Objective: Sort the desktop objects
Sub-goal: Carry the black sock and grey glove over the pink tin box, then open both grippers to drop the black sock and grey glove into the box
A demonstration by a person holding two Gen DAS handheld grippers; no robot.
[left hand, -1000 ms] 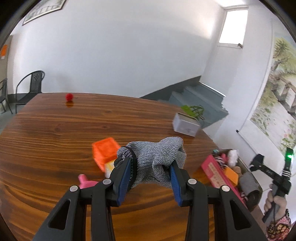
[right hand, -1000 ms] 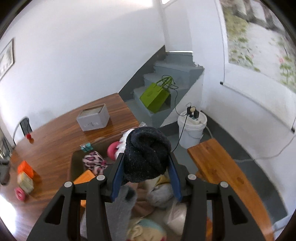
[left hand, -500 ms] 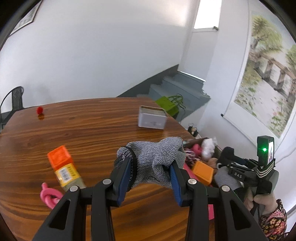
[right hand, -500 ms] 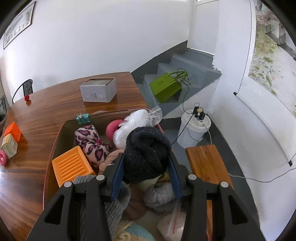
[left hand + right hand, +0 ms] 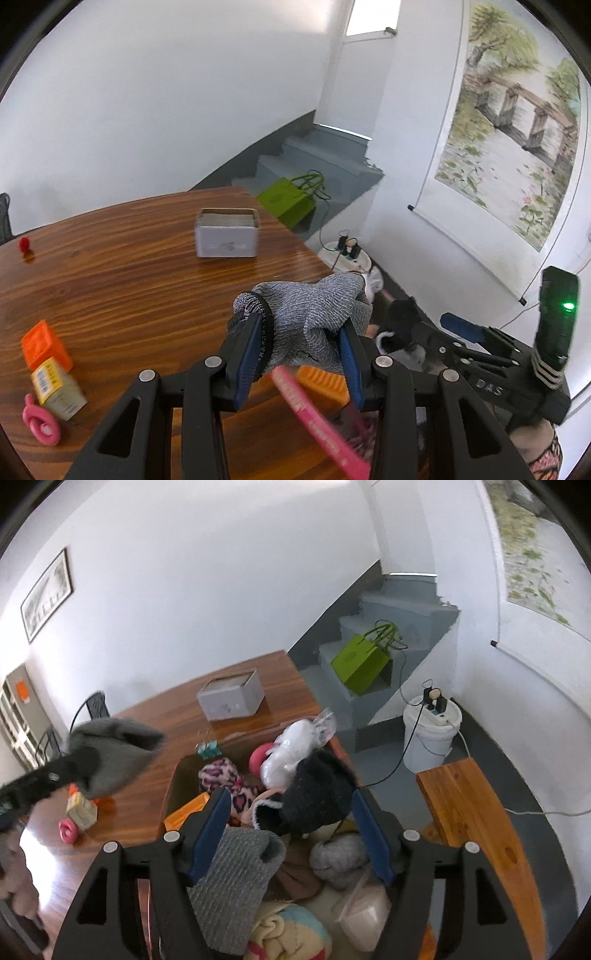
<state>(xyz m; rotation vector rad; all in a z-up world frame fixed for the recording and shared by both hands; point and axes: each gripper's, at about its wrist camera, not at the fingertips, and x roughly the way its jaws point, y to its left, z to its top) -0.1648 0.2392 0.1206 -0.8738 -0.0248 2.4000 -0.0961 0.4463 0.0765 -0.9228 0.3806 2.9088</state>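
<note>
Two tools | left tool (image 5: 297,354) clamps grey glove (image 5: 314,314) | right tool (image 5: 291,834) spread | wooden table (image 5: 129,277), white walls

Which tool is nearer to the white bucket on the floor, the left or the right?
Right. The right tool is over the box of clothes near the white bucket; the left tool is farther, at the table edge.

One grey tin box (image 5: 226,234), one orange cube (image 5: 45,345), one pink ring (image 5: 40,424), one green bag (image 5: 287,198), possibly two grey gloves (image 5: 314,314).
</note>
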